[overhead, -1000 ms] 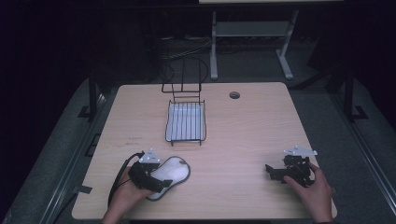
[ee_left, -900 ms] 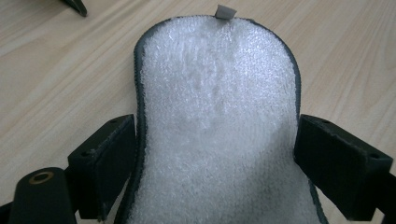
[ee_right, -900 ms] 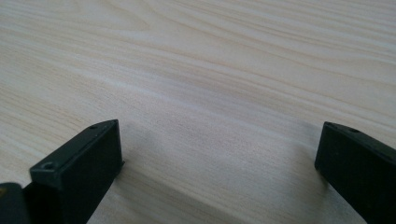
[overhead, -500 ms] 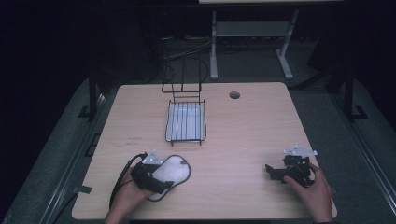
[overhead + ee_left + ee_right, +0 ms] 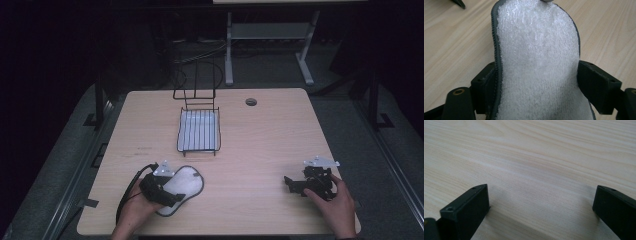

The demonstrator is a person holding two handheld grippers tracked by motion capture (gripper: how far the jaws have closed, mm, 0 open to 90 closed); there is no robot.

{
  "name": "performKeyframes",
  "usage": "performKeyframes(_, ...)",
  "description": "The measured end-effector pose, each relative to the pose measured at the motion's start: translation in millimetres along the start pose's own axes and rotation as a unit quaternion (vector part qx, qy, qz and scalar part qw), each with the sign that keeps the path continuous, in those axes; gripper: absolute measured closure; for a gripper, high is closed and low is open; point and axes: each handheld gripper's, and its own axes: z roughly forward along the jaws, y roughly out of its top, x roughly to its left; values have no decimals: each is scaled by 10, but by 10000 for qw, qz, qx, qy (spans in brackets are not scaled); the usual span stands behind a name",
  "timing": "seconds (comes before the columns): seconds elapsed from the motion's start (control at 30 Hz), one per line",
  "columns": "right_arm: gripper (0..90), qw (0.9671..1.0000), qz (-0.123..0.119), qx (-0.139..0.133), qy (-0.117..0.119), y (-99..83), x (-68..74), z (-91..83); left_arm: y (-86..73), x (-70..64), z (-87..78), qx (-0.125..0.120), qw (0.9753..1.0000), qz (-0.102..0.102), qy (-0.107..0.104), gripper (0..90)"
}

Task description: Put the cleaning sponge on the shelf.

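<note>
Left gripper view: my left gripper (image 5: 537, 82) has its jaws pinching the white terry pad (image 5: 536, 62). Since a second ago it has barely shifted, pad at the table's (image 5: 260, 150) near-left; the lift toward the wire rack (image 5: 199, 130) looks pending. Right gripper (image 5: 541, 205) jaws spread, idle.

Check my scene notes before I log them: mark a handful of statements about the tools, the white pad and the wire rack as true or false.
1. The left tool has the white fluffy pad between its jaws. True.
2. The right tool grips a second pad. False: its jaws stand apart over bare table.
3. The wire rack stands farther back on the table than both tools. True.
4. The pad lies inside the wire rack. False: it lies on the table's near left part, apart from the rack.
5. The pad has a dark stitched edge. True.
</note>
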Motion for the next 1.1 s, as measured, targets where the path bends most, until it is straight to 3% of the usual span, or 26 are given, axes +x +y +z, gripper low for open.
performKeyframes(0.17,2,10000,-1,0,-1,0,0,0,11,14,-115,-234,9997,-32,-57,362)
performKeyframes(0.57,2,10000,-1,0,0,0,0,0,49,-3,-248,-498,9985,-59,-223,555)
performKeyframes(1.1,2,10000,-3,1,0,0,0,0,67,3,-357,-846,9941,-327,-603,708)
